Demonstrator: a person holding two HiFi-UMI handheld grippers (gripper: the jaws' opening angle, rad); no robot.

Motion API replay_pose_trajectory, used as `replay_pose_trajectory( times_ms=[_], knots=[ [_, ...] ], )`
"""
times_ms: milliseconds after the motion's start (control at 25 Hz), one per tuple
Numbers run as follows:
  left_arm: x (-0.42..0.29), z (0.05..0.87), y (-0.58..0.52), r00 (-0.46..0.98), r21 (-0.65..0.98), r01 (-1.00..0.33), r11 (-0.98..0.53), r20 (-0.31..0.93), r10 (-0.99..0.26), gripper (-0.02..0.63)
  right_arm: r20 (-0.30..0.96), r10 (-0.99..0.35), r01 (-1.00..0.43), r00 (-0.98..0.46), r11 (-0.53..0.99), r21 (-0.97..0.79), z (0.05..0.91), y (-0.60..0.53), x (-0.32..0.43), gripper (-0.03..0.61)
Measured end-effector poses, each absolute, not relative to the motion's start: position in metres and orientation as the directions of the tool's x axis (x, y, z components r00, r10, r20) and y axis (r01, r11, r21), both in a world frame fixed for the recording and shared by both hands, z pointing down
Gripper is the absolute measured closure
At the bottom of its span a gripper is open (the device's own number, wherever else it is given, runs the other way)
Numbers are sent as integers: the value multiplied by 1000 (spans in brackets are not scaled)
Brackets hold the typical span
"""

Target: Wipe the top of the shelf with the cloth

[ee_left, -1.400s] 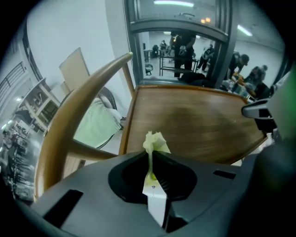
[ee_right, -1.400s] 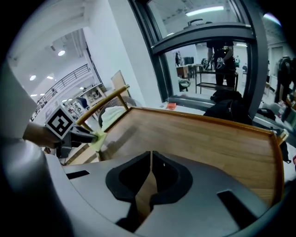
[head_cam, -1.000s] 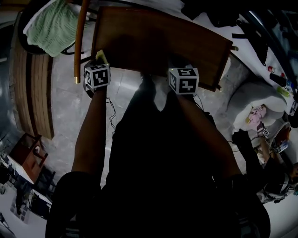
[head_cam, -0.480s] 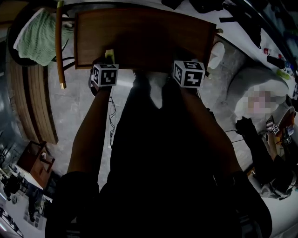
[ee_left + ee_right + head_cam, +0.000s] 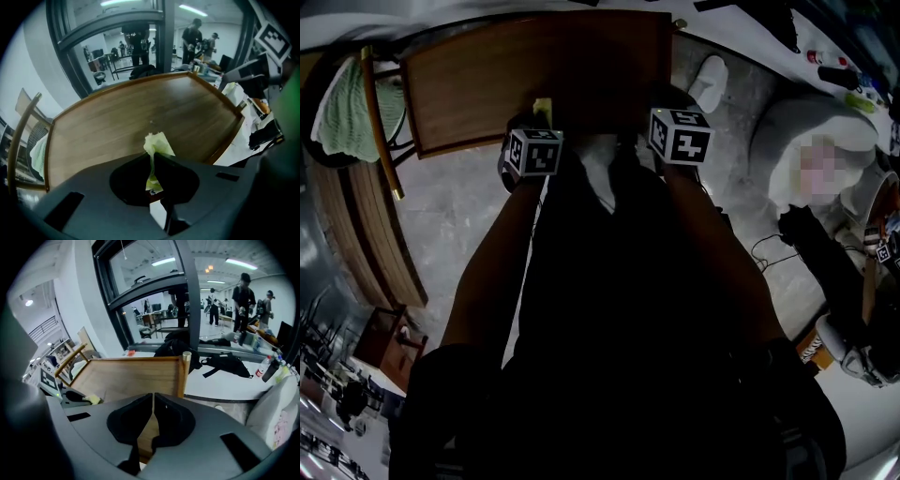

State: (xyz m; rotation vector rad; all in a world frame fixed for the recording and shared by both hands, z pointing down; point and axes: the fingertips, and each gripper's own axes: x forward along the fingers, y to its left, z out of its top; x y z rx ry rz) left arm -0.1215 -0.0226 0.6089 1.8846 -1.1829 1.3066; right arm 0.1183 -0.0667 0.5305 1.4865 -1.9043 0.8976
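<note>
We are pinching the yellow-green cloth between the 2 closed jaws of the left gripper, at the near edge of the shelf top. The shelf top's length is stretching sideways ahead, mostly leftward. Our right gripper is hovering shut and empty near the corner post.
</note>
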Motion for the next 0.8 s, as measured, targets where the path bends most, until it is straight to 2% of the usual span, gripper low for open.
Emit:
replay_pose_trajectory(
  times_ms=[320, 800],
  knots=[
    [-27, 604, -14, 199, -3, -861, -508, 918, -342, 597, 766, -610, -979, -205, 117, -168, 530, -44, 180, 552],
    [67, 597, -8, 254, 31, -854, -519, 896, -365, 597, 759, -614, -976, -217, 111, -189, 535, -11, 229, 552]
  ],
)
